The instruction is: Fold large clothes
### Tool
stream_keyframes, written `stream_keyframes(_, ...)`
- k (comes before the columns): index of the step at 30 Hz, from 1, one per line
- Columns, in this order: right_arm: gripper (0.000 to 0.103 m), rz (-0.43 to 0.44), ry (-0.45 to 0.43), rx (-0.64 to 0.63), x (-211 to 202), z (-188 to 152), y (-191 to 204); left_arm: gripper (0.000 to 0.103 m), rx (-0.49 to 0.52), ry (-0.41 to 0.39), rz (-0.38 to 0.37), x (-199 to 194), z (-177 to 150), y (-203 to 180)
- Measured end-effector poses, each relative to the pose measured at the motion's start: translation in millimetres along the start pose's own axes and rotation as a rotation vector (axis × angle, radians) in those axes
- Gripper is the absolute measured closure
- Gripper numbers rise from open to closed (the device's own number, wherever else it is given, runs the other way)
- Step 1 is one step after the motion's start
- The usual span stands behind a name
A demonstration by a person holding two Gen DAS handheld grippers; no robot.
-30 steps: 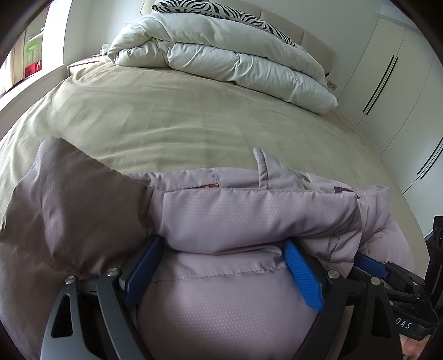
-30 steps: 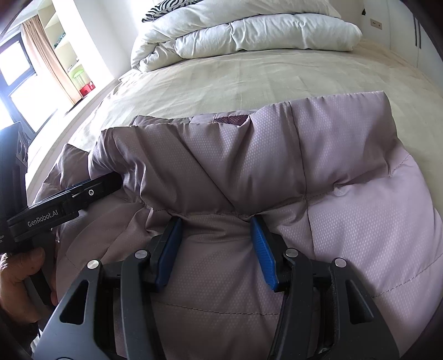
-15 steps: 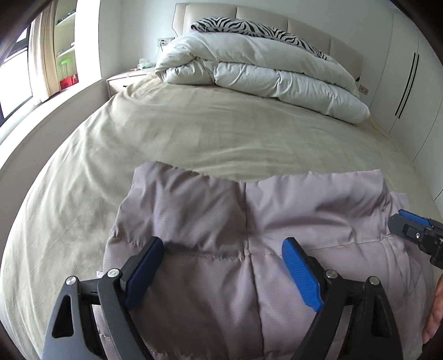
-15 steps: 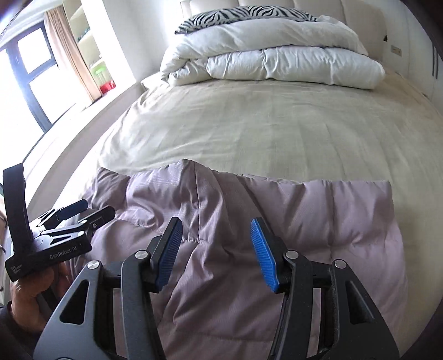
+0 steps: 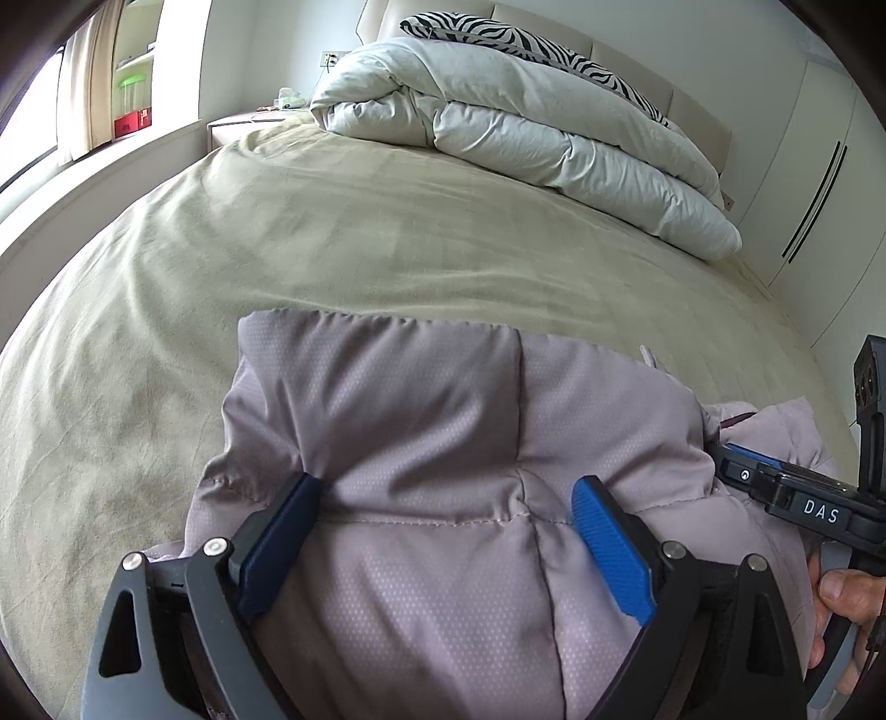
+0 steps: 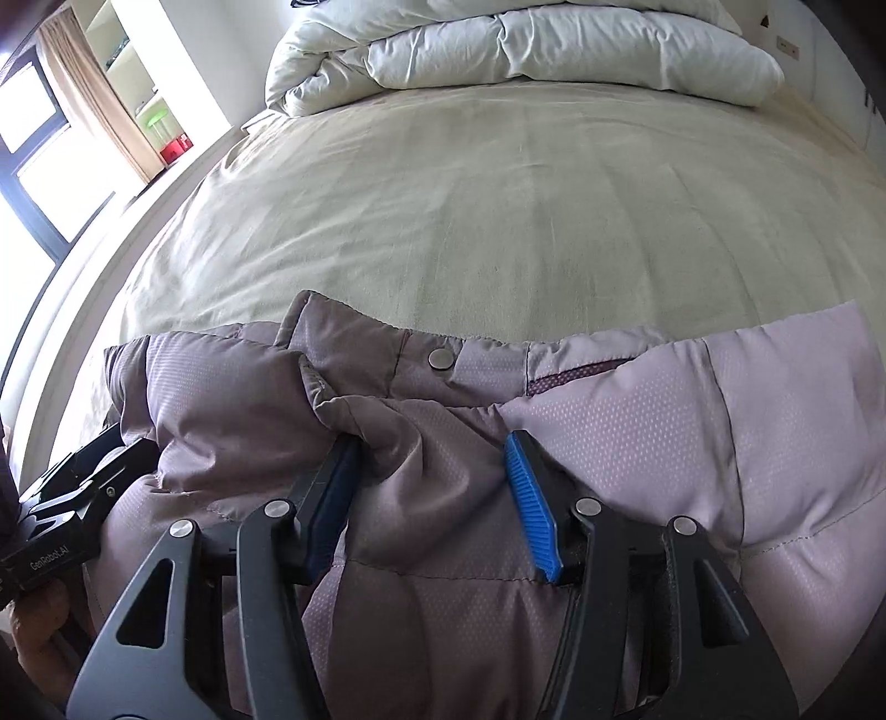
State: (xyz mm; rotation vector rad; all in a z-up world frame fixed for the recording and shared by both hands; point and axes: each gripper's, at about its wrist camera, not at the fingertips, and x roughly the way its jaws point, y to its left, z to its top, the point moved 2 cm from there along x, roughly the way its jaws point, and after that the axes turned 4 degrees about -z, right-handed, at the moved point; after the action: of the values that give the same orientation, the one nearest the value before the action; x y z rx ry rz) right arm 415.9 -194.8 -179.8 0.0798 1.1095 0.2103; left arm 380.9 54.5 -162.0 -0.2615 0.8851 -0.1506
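A mauve quilted puffer jacket lies folded on the near part of the beige bed. My left gripper points down into it. Its jaws stand wide and are opening, and padded fabric bulges up between the blue pads without being pinched. My right gripper is half open and pushed into the jacket near a snap button; fabric folds over its left finger. Each gripper shows at the edge of the other's view: the right gripper and the left gripper, both held by hands.
A rolled white duvet and a zebra pillow lie at the head of the bed. Bare sheet stretches between them and the jacket. White wardrobe doors stand on the right, a nightstand and a window on the left.
Half a second ago both grippers hovered above the flat jacket. Now both are lower and pressed into it, and the fabric bunches up around their fingers.
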Motion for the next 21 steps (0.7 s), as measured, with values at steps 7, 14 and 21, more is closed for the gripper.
stream_keyframes(7,0.051,-0.02,-0.03,-0.015,5,-3,9,0.008,0.002,-0.004,-0.002,3,-2,1)
stream_keyframes(14,0.051,-0.025,-0.048,-0.022,5,-5,10,0.007,0.01,-0.014,0.009,4,-5,1)
stream_keyframes(21,0.05,-0.003,-0.063,-0.023,-19,-3,11,0.007,0.006,-0.016,0.009,4,-7,2)
